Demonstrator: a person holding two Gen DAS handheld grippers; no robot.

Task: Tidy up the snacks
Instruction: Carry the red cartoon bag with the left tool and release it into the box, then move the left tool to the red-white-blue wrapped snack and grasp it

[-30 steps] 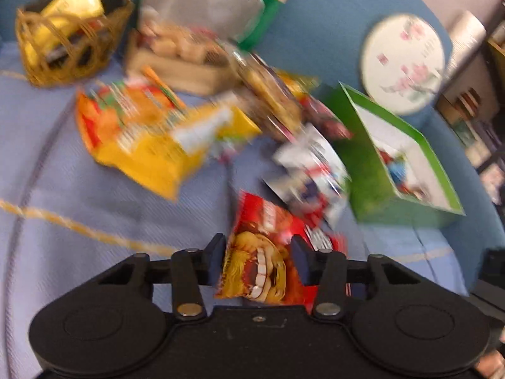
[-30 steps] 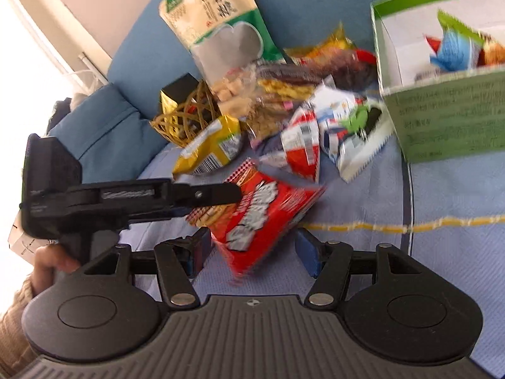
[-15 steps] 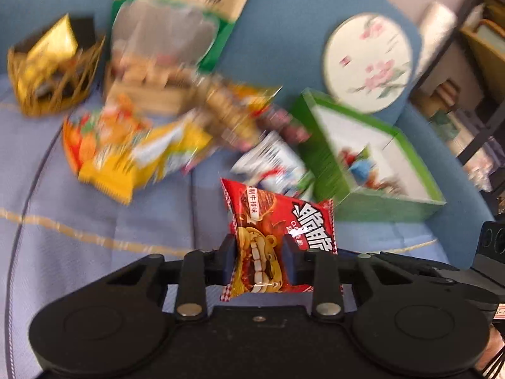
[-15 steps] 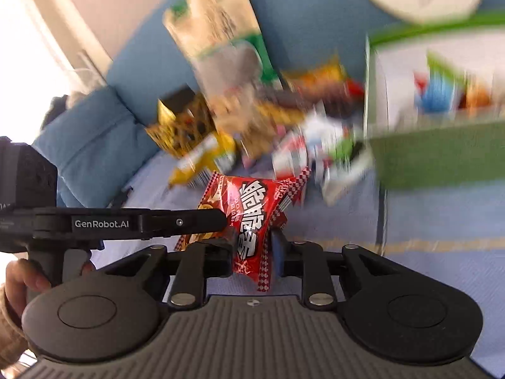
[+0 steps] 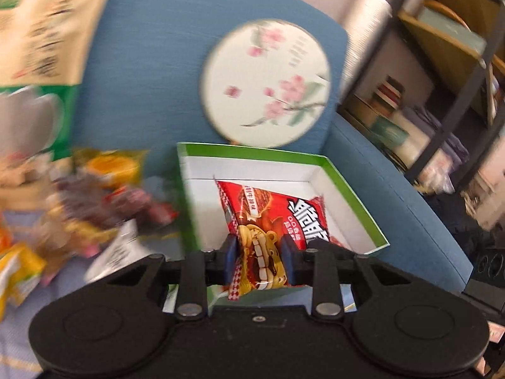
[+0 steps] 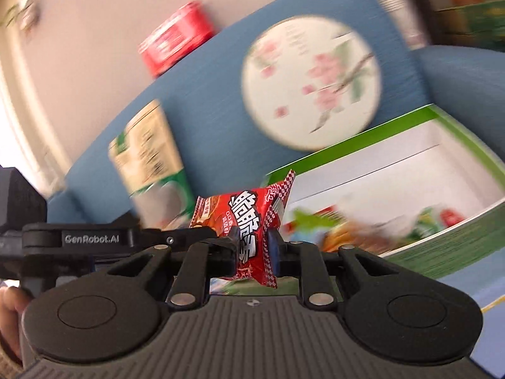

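One red snack packet (image 5: 277, 211) with white lettering is pinched by both grippers at once. My left gripper (image 5: 258, 249) is shut on its lower edge, and the packet stands up over the open green box (image 5: 353, 202) with white inside walls. In the right wrist view my right gripper (image 6: 252, 246) is shut on the same packet (image 6: 246, 218). The left gripper's finger (image 6: 176, 239) reaches in from the left and meets the packet's side. The green box (image 6: 457, 243) lies just beyond to the right, with several blurred snacks (image 6: 363, 230) in it.
A blurred pile of loose snacks (image 5: 94, 208) lies left of the box on the blue sofa. A tall beige and green bag (image 5: 38, 47) and a round flowered fan (image 5: 266, 83) lean on the backrest. Shelves (image 5: 442, 79) stand at right. A hand (image 6: 9, 303) holds the left gripper.
Both grippers closed on the red packet and carried it up and right, from the sofa seat to over the green box. The snack pile has slid off to the left.
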